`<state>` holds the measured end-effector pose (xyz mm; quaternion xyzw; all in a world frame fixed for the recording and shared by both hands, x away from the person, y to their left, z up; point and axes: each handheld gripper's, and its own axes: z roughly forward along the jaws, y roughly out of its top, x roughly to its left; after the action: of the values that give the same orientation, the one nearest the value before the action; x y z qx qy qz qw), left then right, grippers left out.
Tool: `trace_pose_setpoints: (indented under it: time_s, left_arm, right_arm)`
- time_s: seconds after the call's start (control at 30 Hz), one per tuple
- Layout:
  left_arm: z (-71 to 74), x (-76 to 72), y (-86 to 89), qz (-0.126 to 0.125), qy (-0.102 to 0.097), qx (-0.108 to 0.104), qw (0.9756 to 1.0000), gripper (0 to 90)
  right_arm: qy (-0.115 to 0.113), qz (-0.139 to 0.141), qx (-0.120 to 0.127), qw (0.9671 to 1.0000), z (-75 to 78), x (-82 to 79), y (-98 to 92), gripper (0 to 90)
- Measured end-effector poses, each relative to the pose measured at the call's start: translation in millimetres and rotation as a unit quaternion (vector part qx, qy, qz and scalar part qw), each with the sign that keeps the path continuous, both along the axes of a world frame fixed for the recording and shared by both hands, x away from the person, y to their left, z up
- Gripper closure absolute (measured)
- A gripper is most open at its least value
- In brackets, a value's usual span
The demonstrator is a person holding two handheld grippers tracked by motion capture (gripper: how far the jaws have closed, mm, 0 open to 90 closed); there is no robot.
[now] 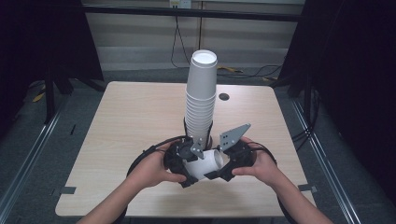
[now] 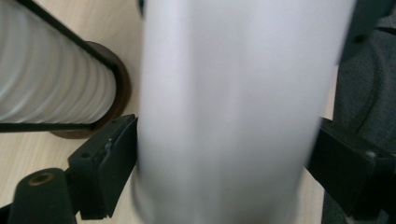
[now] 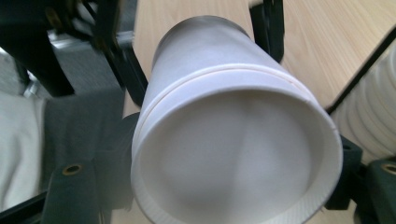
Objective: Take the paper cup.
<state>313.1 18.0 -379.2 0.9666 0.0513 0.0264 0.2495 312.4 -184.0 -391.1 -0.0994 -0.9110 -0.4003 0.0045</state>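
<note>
Both grippers [image 1: 201, 164] seemingly clamp the sideways paper cup [image 1: 205, 163].

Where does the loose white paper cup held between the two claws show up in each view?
High view: paper cup on its side, low centre, between both claws.
Left gripper view: paper cup spans the centre, blurred.
Right gripper view: paper cup mouth toward camera.
Shared landmark: cup stack.

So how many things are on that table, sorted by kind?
Tall stack of white cups: 1
Dark round stand under it: 1
Loose white cup: 1, possibly two nested
Tongs: 2, left tongs and right tongs
Total: 5
</note>
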Motion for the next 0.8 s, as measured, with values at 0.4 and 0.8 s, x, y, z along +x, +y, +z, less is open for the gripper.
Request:
trace_pose_setpoints:
  time_s: [0.4,0.8]
  left_arm:
    - [7.7,0.7,20.4,0.025,0.009,-0.050,0.9984,17.3]
    - [-8.3,4.7,33.3,0.052,0.028,-0.049,0.9971,17.4]
  right_arm:
    - [0.003,-0.019,-0.004,0.9998,-6.8,-0.1,-17.5,23.9]
    - [0.003,-0.074,0.033,0.9967,1.5,2.2,-50.4,23.8]
